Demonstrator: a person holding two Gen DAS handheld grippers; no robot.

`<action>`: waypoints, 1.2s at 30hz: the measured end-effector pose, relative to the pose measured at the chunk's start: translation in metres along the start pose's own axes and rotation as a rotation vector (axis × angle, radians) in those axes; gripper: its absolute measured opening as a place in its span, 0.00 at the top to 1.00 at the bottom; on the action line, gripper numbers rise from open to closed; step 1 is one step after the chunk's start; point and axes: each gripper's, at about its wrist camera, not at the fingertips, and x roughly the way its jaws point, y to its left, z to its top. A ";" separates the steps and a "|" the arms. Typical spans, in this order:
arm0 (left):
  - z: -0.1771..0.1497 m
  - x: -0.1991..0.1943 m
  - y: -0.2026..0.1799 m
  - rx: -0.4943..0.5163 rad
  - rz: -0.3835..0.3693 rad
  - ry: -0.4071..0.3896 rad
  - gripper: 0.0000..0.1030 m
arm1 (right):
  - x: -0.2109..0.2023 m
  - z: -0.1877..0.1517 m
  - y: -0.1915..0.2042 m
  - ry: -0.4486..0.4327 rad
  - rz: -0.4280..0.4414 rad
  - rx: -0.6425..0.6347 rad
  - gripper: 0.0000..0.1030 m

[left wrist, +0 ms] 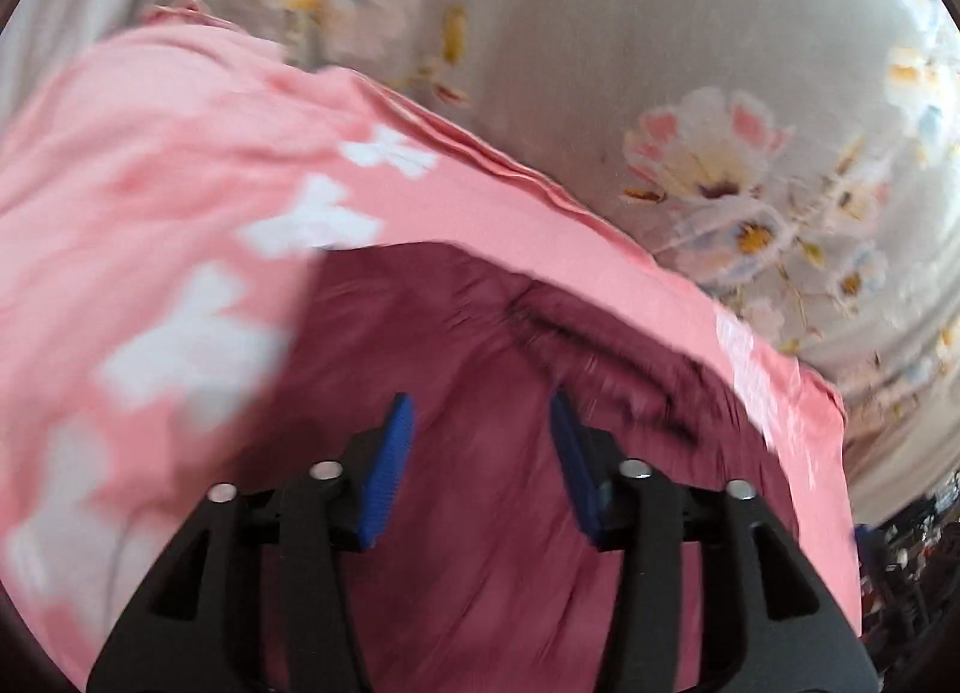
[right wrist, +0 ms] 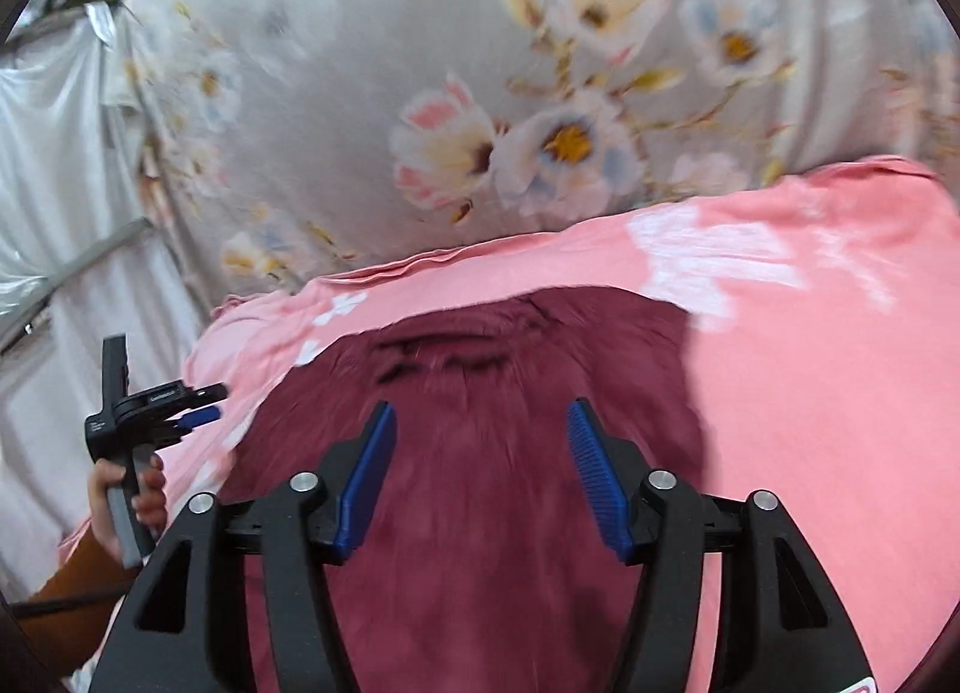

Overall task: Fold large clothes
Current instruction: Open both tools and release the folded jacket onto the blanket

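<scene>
A dark maroon garment (left wrist: 480,483) lies on top of a pink cloth with white flowers (left wrist: 150,183) spread on a bed. My left gripper (left wrist: 482,402) is open, its blue pads over the maroon fabric, holding nothing. In the right wrist view the maroon garment (right wrist: 480,453) fills the lower middle and the pink cloth (right wrist: 810,363) lies around it. My right gripper (right wrist: 482,411) is open and empty above the maroon fabric. The left gripper (right wrist: 201,414) also shows at the left edge of that view, held in a hand beside the pink cloth. Both views are blurred.
A grey bedsheet with flower print (left wrist: 690,93) covers the bed beyond the clothes; it also shows in the right wrist view (right wrist: 480,123). A white curtain or plastic sheet (right wrist: 54,183) hangs at the left. Dark clutter (left wrist: 912,537) lies past the bed's right edge.
</scene>
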 end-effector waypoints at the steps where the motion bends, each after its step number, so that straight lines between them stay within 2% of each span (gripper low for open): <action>1: -0.011 -0.028 0.015 -0.012 0.013 -0.009 0.51 | -0.030 -0.008 -0.003 -0.016 -0.011 0.012 0.36; 6: -0.076 -0.156 0.069 -0.083 0.056 -0.053 0.48 | -0.182 -0.064 0.002 -0.140 -0.091 0.030 0.24; 10: -0.134 -0.237 0.076 -0.018 0.186 -0.084 0.46 | -0.246 -0.105 0.010 -0.152 -0.113 0.042 0.19; 11: -0.147 -0.251 0.076 -0.003 0.206 -0.083 0.39 | -0.253 -0.113 0.010 -0.145 -0.104 0.048 0.16; 12: -0.156 -0.258 0.077 -0.006 0.205 -0.077 0.30 | -0.257 -0.124 0.011 -0.131 -0.091 0.056 0.16; 13: -0.165 -0.264 0.079 -0.022 0.195 -0.063 0.28 | -0.257 -0.134 0.012 -0.105 -0.086 0.057 0.16; 17: -0.185 -0.269 0.086 -0.112 0.156 0.003 0.28 | -0.268 -0.166 0.018 -0.004 -0.066 0.034 0.16; 20: -0.188 -0.297 0.081 -0.112 0.112 -0.037 0.27 | -0.319 -0.161 0.042 -0.062 -0.053 -0.057 0.16; 22: -0.187 -0.321 0.072 -0.074 0.134 -0.101 0.27 | -0.355 -0.150 0.060 -0.123 -0.046 -0.139 0.15; 23: -0.187 -0.330 0.066 -0.049 0.148 -0.135 0.23 | -0.359 -0.146 0.063 -0.134 -0.051 -0.155 0.13; 24: -0.188 -0.332 0.063 -0.037 0.149 -0.148 0.17 | -0.361 -0.141 0.064 -0.145 -0.068 -0.167 0.09; 25: -0.188 -0.330 0.059 -0.026 0.142 -0.154 0.15 | -0.354 -0.137 0.063 -0.156 -0.099 -0.171 0.05; 26: -0.188 -0.323 0.057 -0.023 0.132 -0.146 0.15 | -0.340 -0.135 0.059 -0.157 -0.123 -0.158 0.05; 29: -0.194 -0.272 0.055 -0.075 0.043 -0.049 0.15 | -0.279 -0.140 0.034 -0.080 -0.110 -0.069 0.05; 31: -0.198 -0.235 0.058 -0.119 0.012 0.019 0.15 | -0.231 -0.149 0.016 -0.019 -0.164 -0.019 0.05; 34: -0.202 -0.196 0.065 -0.147 0.061 0.037 0.15 | -0.175 -0.162 -0.009 0.049 -0.259 0.038 0.05; 36: -0.203 -0.175 0.072 -0.157 0.133 0.029 0.15 | -0.158 -0.166 -0.022 0.044 -0.276 0.093 0.06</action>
